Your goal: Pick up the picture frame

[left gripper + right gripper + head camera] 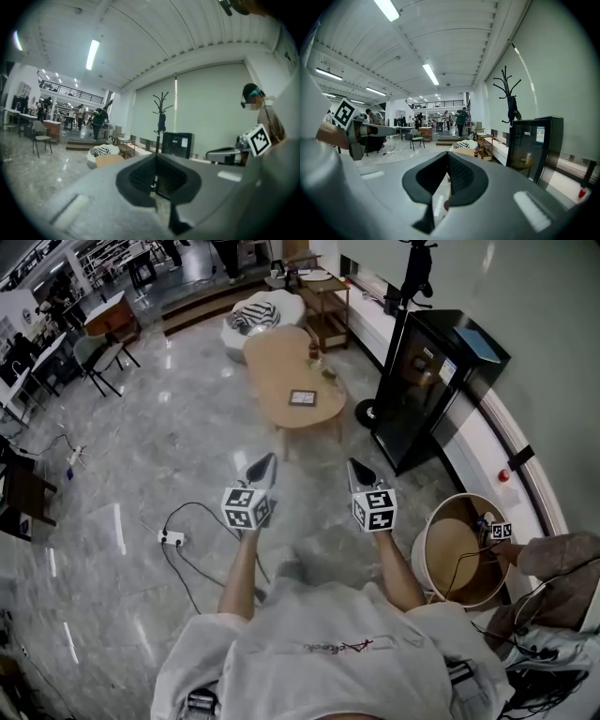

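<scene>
Picture frame [302, 397] lies flat at near end of oval wooden table [272, 362], well beyond left gripper [267, 461] and right gripper [355, 467], both side by side, jaws together, empty.

I saw a pale wooden table [272, 367], a dark-bordered picture frame [303, 397], grey marbled floor [159, 446], a zebra-striped cushion [253, 315] and a black cabinet [427, 390].

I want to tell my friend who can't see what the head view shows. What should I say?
A person in a white shirt holds a left gripper and a right gripper, both shut and empty, above a shiny grey marble floor. Ahead stands an oval light wooden table with a small dark picture frame lying flat on it.
</scene>
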Motion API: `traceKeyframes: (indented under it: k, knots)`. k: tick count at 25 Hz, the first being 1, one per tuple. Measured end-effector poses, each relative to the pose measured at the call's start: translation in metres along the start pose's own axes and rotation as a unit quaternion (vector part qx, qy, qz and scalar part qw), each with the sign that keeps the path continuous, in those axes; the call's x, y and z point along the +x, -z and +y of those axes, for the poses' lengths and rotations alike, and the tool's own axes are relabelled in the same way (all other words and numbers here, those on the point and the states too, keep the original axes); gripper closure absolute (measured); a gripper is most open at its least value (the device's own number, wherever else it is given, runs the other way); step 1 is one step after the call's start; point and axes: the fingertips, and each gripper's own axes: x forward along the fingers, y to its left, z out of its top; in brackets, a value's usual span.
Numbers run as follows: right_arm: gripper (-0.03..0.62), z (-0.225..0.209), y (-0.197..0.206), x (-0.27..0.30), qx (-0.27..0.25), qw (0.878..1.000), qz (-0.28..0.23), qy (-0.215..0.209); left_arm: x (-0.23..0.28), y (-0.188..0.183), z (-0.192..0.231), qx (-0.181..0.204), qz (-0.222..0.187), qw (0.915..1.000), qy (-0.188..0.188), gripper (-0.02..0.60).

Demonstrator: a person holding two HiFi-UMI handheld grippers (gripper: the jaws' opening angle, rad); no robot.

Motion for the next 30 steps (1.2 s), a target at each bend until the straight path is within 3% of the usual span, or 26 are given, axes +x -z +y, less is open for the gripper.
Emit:
traceKeyframes:
  k: [13,30]
  knots:
    - [0.588,-0.013,0.002,0.062,0.004,1.000,0.005,0.001,0.048,0.007,0.045,-0.010,0.005,0.9999,0.005,0.581]
    - [0.588,-0.047,-0.037,0.221,-0.005,1.000,0.018,0.003,0.167,-0.024,0.161,-0.018,0.003,0.9997,0.016,0.581]
